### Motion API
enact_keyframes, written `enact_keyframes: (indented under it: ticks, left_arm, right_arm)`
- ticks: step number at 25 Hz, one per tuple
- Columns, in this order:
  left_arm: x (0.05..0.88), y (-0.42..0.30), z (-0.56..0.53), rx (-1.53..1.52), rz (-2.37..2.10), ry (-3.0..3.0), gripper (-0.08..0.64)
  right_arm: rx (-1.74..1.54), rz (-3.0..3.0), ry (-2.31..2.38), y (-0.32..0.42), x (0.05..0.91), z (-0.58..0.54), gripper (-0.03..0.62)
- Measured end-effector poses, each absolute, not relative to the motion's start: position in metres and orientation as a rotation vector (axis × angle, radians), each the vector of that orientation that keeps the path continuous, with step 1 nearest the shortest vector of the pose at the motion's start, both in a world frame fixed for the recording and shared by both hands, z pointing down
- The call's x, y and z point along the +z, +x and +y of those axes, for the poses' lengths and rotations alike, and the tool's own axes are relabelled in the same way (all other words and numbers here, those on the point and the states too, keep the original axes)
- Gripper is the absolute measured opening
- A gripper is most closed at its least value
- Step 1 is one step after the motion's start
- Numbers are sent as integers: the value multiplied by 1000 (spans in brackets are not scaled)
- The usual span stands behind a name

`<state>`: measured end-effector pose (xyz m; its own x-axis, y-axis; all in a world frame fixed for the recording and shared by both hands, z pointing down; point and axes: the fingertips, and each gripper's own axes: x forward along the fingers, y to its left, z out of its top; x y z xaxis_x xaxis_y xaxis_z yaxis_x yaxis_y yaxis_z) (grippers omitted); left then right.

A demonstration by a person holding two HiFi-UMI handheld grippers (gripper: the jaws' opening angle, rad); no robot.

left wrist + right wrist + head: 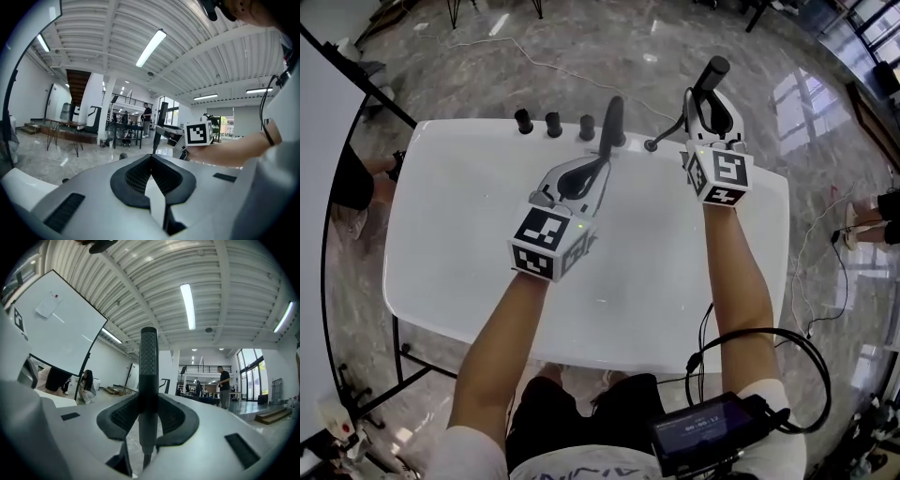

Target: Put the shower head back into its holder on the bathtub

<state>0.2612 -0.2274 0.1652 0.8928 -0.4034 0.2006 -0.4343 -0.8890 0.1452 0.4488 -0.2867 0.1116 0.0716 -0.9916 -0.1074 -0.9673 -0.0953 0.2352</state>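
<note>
The white bathtub (469, 234) lies below me, with three black knobs (553, 123) and a tall black upright fitting (613, 117) along its far rim. My right gripper (714, 105) is shut on the black shower head handle (712, 73), which stands up between its pads (123, 417) in the right gripper view as a textured rod (149, 366). A dark hose (667, 137) runs from it to the rim. My left gripper (601, 167) hovers just short of the upright fitting, jaws shut with nothing between them (151, 161). The right gripper's marker cube (199, 133) shows in the left gripper view.
Marble floor surrounds the tub, with cables (825, 234) trailing at the right. A whiteboard on a black stand (328, 56) and a seated person (352, 183) are at the left. A screen unit (708, 433) hangs at my waist.
</note>
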Motion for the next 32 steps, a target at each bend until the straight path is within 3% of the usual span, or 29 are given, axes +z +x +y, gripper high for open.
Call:
enact_keyframes:
  ticks: [10,20,32]
  left_arm:
    - [200,236,-239,224,-695,2858,18]
    - [289,210,-253,263,-763,2788,18]
    - [355,188,-246,275,-767,2719,18]
  right_arm:
    - [-198,-2099,2253,466,202,-320,127]
    - [-71,-2128,2192,468,299,-350,127]
    - [77,-2093,2288,491,360,-364,127]
